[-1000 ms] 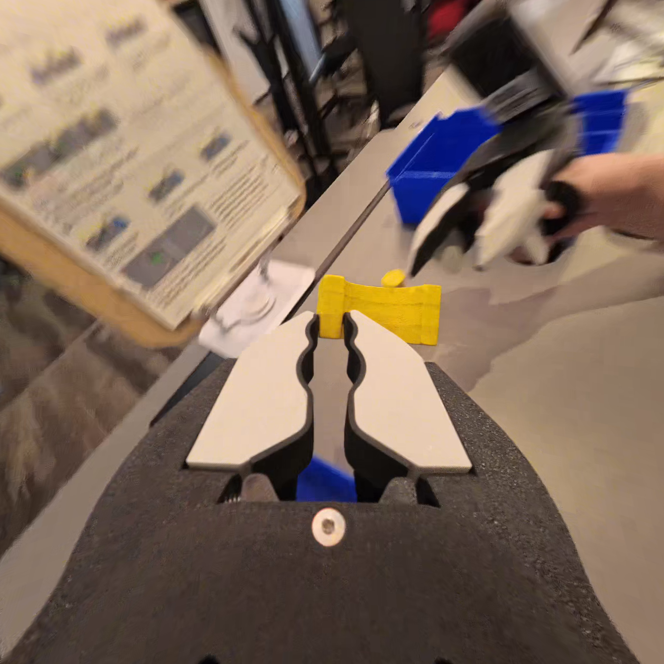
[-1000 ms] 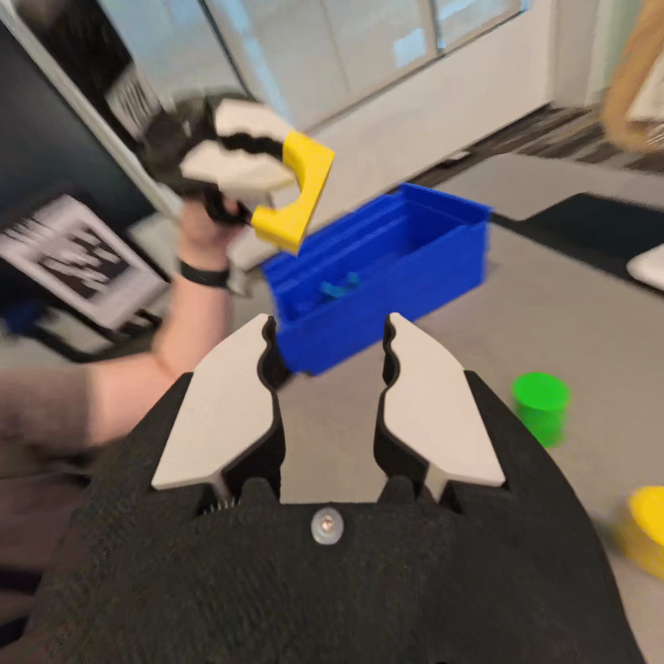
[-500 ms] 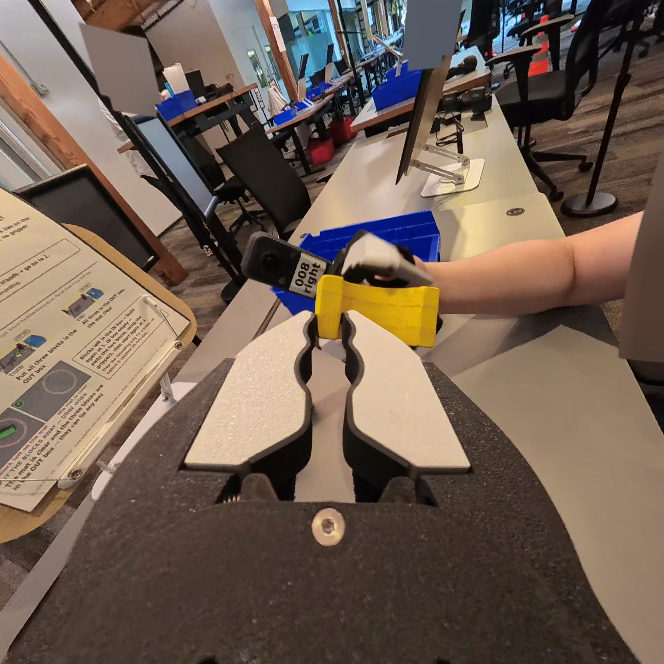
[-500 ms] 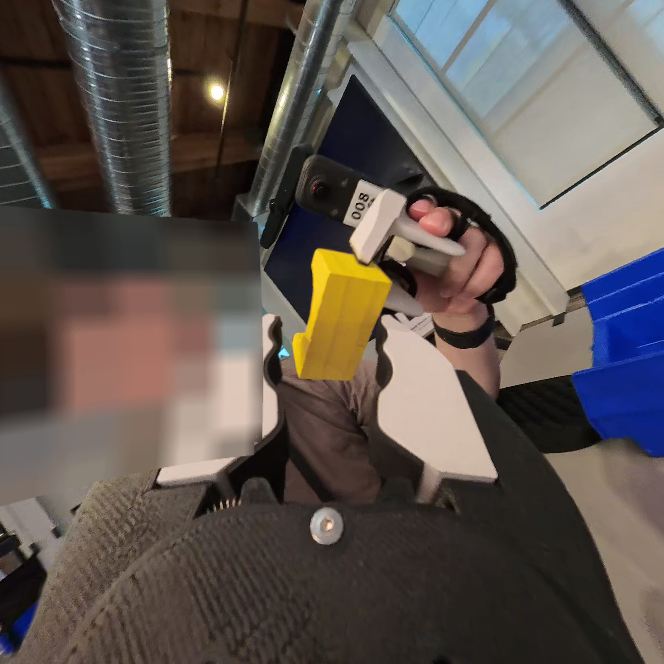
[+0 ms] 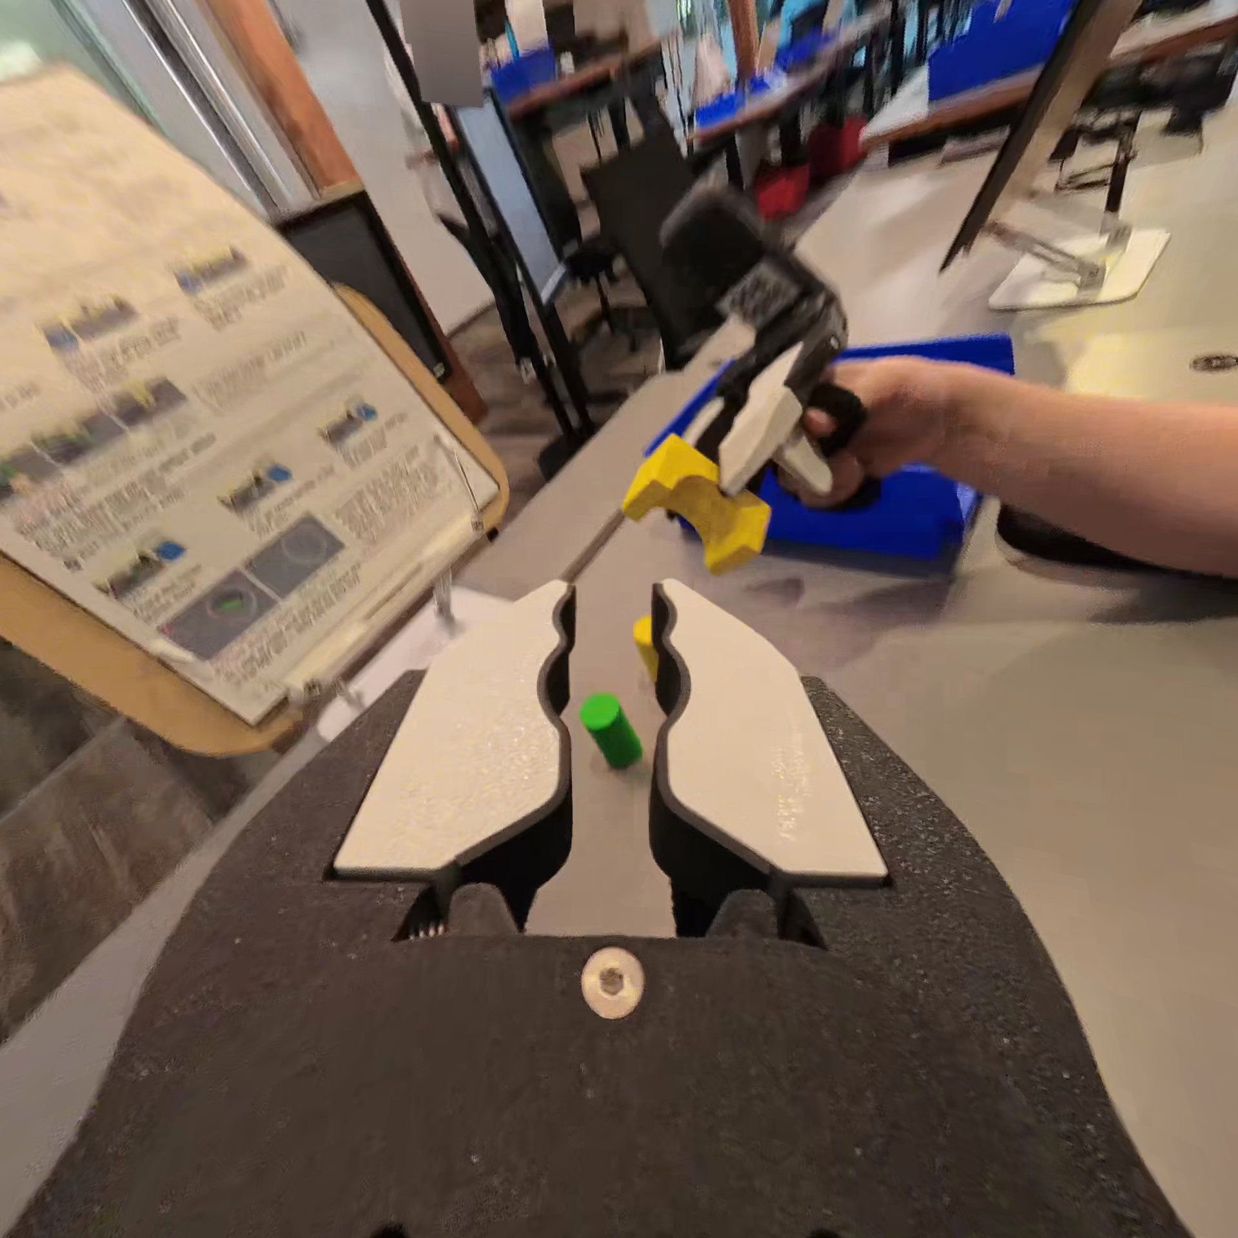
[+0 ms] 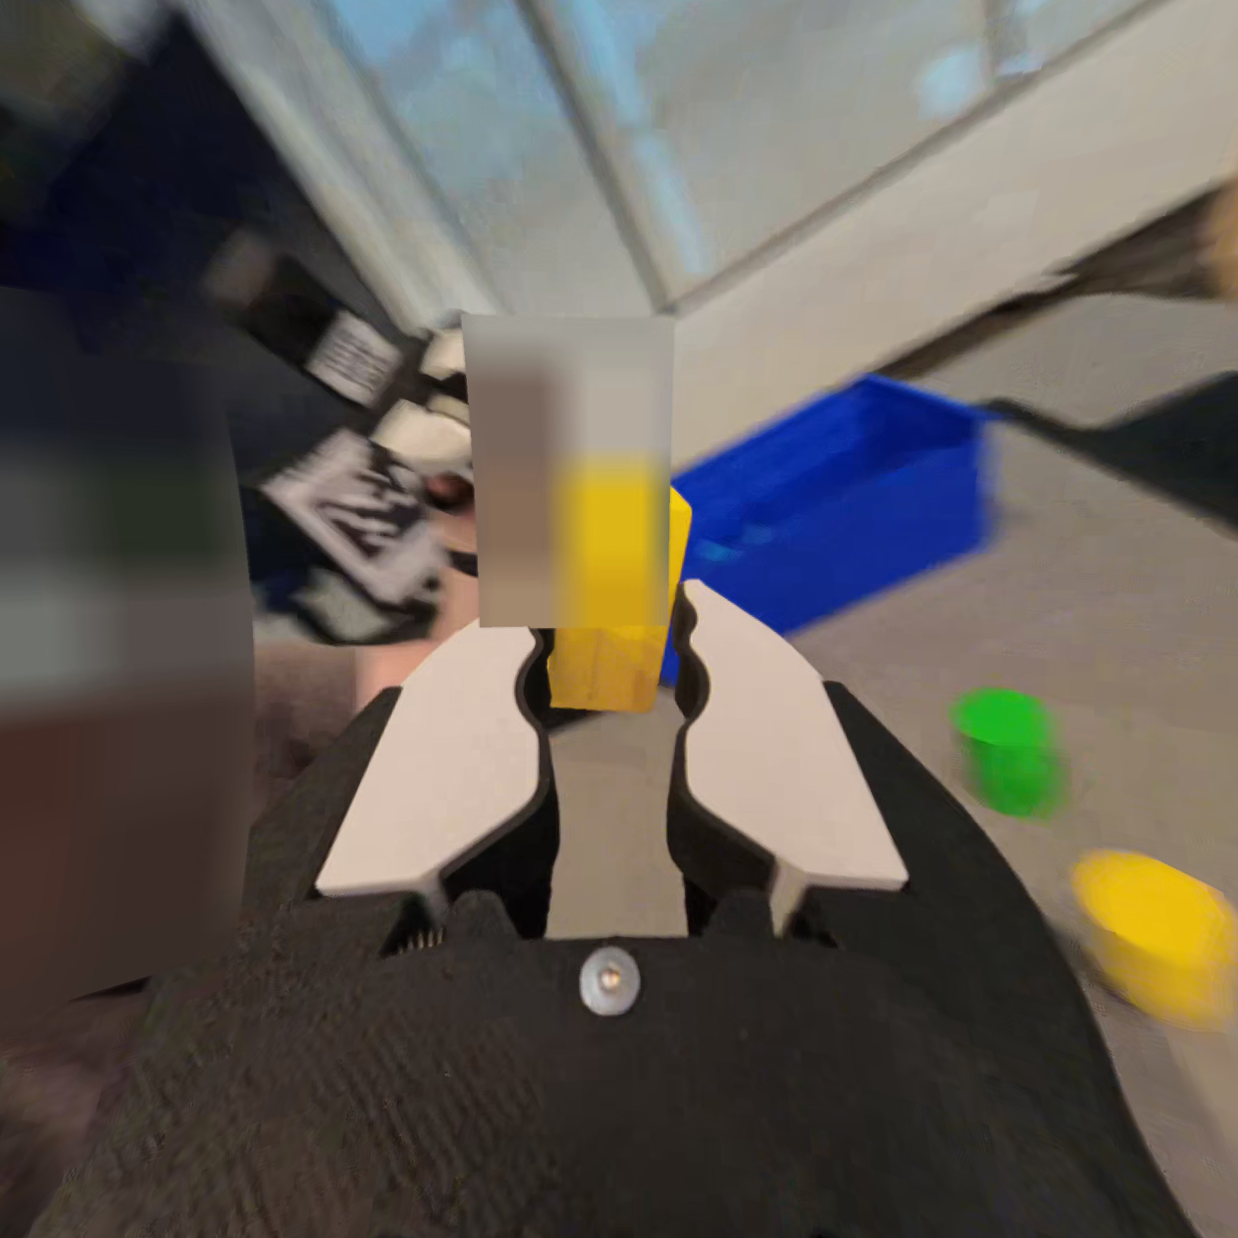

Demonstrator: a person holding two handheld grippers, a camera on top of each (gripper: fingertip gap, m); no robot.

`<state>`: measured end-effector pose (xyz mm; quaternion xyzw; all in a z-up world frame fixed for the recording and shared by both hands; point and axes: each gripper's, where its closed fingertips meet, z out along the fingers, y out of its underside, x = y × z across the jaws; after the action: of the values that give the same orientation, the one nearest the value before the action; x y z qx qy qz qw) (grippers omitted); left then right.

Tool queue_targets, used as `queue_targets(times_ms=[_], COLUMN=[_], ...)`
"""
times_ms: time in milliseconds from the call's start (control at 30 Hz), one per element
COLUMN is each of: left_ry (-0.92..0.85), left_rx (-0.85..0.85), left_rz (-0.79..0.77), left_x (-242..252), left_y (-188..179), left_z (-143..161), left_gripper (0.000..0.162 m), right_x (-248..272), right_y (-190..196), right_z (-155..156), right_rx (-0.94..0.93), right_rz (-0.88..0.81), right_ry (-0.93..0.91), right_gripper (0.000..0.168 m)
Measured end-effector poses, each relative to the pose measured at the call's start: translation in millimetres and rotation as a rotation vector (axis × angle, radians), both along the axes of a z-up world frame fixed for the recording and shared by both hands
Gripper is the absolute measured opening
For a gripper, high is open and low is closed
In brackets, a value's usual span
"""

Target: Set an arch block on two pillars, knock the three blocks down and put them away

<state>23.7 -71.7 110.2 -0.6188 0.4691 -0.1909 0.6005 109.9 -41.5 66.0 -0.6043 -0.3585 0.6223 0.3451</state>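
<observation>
In the left wrist view my right gripper [image 5: 740,472] holds the yellow arch block [image 5: 697,509] in the air in front of the blue bin [image 5: 891,516]. The right wrist view shows the arch block [image 6: 603,670] upright between my right gripper's [image 6: 606,626] pads, its upper part under a mosaic patch. My left gripper [image 5: 613,589] is open and empty. Below it on the grey table stand a green cylinder [image 5: 609,730] and a yellow cylinder [image 5: 644,643], partly behind my right finger. Both also show in the right wrist view, green [image 6: 1005,750] and yellow [image 6: 1159,938].
An instruction board on a wooden stand [image 5: 201,435] stands at the table's left edge. The blue bin [image 6: 837,496] lies beyond the arch block. A person's forearm [image 5: 1072,482] reaches in from the right. Chairs and desks stand farther back. Tip to tip, the grippers are about 11 cm apart. The green cylinder [image 5: 609,730] is about 20 cm from my right fingertips and 25 cm from my left.
My left gripper held the arch block by one end; my right gripper closed on it. My left gripper then opened, let go and drew back. The arch block is now in my right gripper.
</observation>
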Motion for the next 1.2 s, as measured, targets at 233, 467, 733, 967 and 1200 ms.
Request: queue_targets(times_ms=[233, 467, 733, 967, 1200], left_ry=[0.078, 0.186, 0.257, 0.372, 0.418], left_rx=[-0.15, -0.212, -0.299, -0.398, -0.45], left_rz=[0.065, 0.132, 0.172, 0.227, 0.217], left_x=[-10, -9, -7, 9, 21], left_y=[16, 38, 55, 63, 63], left_z=[-29, -65, -98, -147, -170], left_gripper=[0.027, 0.027, 0.024, 0.031, 0.032], right_x=[24, 4, -1, 13, 52], right_y=[66, 85, 95, 95, 102], right_z=[-80, -113, -128, -125, -123], right_rx=[0.404, 0.58, 0.612, 0.619, 0.533], right_rz=[-0.197, 0.022, 0.139, 0.131, 0.039], right_ry=[-0.751, -1.16, -1.278, -1.254, -1.216], right_gripper=[0.035, 0.035, 0.035, 0.035, 0.035])
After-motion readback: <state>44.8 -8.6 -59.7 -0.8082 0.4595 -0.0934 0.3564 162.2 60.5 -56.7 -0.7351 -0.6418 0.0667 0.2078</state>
